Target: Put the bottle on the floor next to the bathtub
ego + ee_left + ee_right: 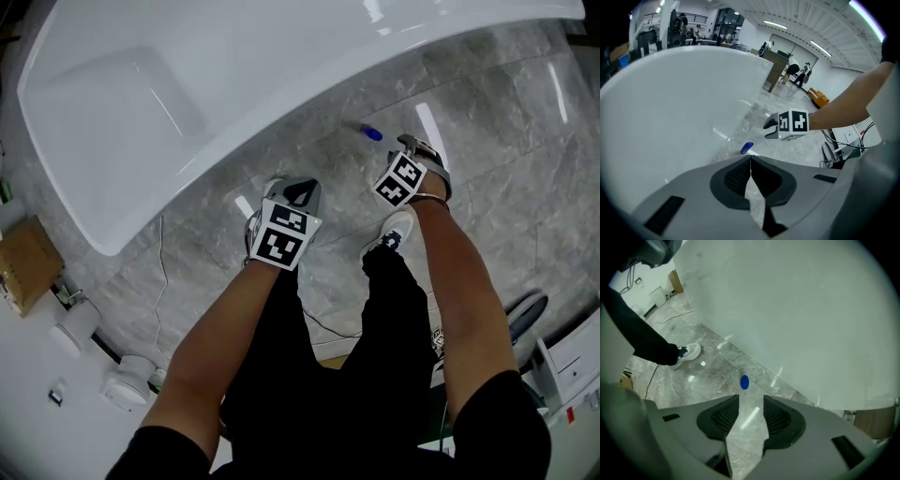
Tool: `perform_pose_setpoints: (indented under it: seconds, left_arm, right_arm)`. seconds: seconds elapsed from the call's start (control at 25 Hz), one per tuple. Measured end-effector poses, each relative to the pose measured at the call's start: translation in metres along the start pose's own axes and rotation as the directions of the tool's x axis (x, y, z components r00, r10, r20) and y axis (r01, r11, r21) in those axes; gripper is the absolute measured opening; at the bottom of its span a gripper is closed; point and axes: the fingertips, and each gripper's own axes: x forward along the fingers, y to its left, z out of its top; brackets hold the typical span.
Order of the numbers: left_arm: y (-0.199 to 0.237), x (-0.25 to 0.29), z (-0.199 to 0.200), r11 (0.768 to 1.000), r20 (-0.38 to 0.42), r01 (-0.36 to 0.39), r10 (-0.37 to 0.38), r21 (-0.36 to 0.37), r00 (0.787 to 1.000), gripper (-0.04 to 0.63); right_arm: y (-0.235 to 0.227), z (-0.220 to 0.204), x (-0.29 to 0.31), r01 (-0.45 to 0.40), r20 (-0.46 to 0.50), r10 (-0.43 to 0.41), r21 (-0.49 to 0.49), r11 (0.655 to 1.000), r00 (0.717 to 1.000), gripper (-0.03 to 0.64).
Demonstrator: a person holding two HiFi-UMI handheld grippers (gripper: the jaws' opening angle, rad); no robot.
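The bottle (372,133), only its cap clear, seems set beside the tub (187,94). The right gripper (405,142) jaws gape empty; the left gripper (302,192) jaws meet, empty. A stray brush could topple it.

The person wears a black short-sleeved top (502,422), black trousers (366,375) and a white sneaker with dark laces (396,230). The left gripper (302,191) and the right gripper (413,144) are grey moulded-plastic shells with black ribbed pads (723,417) lining the jaws. Each carries a white cube with black square markers (281,234) near the wrist.
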Motion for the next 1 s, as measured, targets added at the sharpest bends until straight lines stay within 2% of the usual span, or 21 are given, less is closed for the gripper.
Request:
perform_pose_setpoints:
  seconds: [0.16,0.32,0.4,0.48,0.6,0.76,0.88,1.0]
  left_arm:
    - [-0.019,-0.049,0.04,1.0,0.063,-0.018,0.018,-0.009,0.998,0.017]
    - [-0.046,-0.1,0.067,0.994,0.121,-0.027,0.039,-0.103,0.992,0.017]
    - [-0.057,-0.124,0.076,0.988,0.15,-0.036,0.058,-0.148,0.987,0.017]
    - [-0.071,-0.144,0.083,0.987,0.168,-0.04,0.066,-0.153,0.984,0.017]
    - [-0.098,-0.177,0.09,0.995,0.172,-0.037,0.053,-0.097,0.984,0.017]
    - [-0.135,-0.232,0.101,0.999,0.191,-0.033,0.037,-0.028,0.981,0.017]
    - [-0.161,-0.273,0.109,0.998,0.247,-0.039,0.051,-0.05,0.968,0.017]
    - [-0.186,-0.312,0.122,0.993,0.335,-0.07,0.099,-0.096,0.937,0.017]
  right_arm:
    - [-0.003,-0.01,-0.084,-0.028,0.062,0.021,0.108,0.994,0.998,0.179]
    - [0.008,-0.007,-0.172,-0.11,0.168,0.073,0.226,0.968,0.983,0.178]
    - [0.009,-0.005,-0.216,-0.167,0.23,0.1,0.296,0.94,0.968,0.178]
    - [0.005,-0.008,-0.26,-0.232,0.306,0.115,0.379,0.896,0.945,0.166]
    - [0.0,-0.012,-0.329,-0.313,0.43,0.101,0.458,0.832,0.897,0.112]
    - [-0.003,-0.022,-0.415,-0.374,0.558,0.066,0.458,0.806,0.827,0.075]
    - [-0.002,-0.026,-0.468,-0.434,0.647,0.042,0.461,0.774,0.761,0.06]
    - [-0.004,-0.029,-0.517,-0.49,0.731,0.008,0.449,0.747,0.682,0.049]
